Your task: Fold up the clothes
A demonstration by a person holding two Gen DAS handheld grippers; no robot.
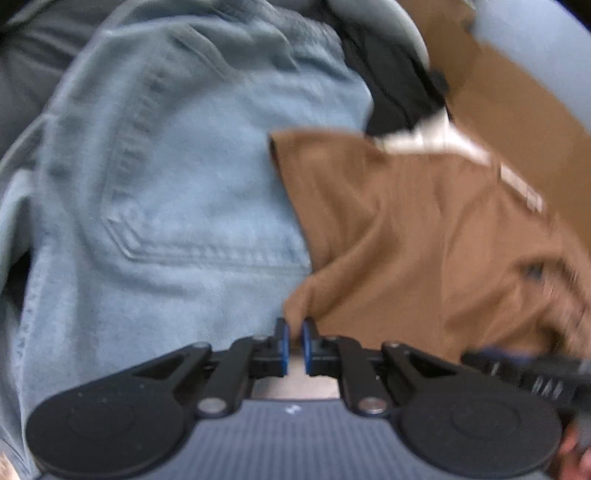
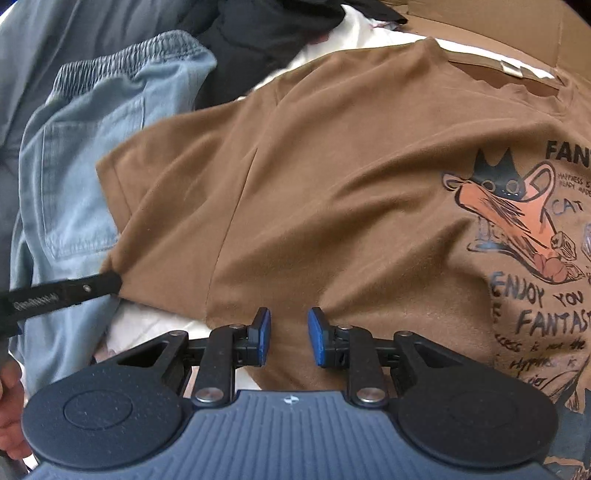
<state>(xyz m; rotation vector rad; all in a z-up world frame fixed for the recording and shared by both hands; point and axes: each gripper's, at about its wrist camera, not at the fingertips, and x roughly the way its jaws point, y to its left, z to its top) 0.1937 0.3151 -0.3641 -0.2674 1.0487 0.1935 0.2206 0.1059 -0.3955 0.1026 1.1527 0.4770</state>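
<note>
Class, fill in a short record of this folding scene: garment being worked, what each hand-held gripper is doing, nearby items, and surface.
Garment: brown T-shirt with a cat print, spread out
Left hand-held gripper: nearly shut, pinching the T-shirt's edge by the sleeve
Right hand-held gripper: open over the T-shirt's lower part, gripping nothing
Nearby: light denim shorts beside the T-shirt; dark clothing behind
Surface: cardboard shows beyond the collar; white cloth under the T-shirt
</note>
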